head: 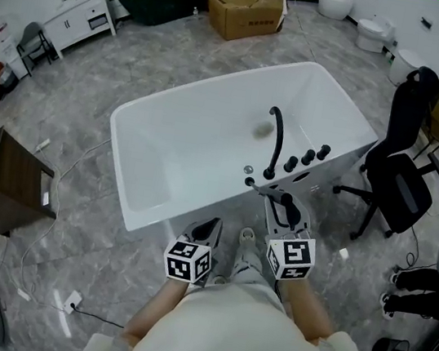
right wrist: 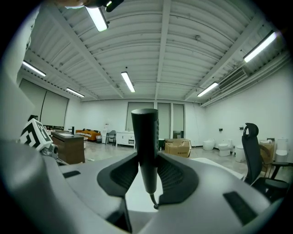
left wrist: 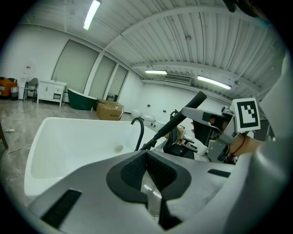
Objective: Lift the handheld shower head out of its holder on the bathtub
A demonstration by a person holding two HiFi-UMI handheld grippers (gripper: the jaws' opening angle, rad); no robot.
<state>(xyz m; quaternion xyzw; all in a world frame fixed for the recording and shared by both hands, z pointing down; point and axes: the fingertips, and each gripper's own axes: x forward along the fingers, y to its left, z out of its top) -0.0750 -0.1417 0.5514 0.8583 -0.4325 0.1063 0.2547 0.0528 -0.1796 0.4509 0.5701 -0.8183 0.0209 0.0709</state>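
Right jaws pinching the handheld shower head [right wrist: 145, 137] at the bathtub's [head: 166, 146] near rim.
My right gripper [right wrist: 145, 170] clamps its black handle upright. My left gripper [left wrist: 147, 170], pressed shut and empty, sits just left. The curved faucet [head: 276, 138] rises beyond, and an office chair [head: 400, 170] crowds the right.

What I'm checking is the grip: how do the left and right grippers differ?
The right gripper is shut on the black shower head; the left gripper is shut on nothing. The right gripper sits by the taps on the bathtub; the left gripper hangs beside it, away from them. Each carries a marker cube.
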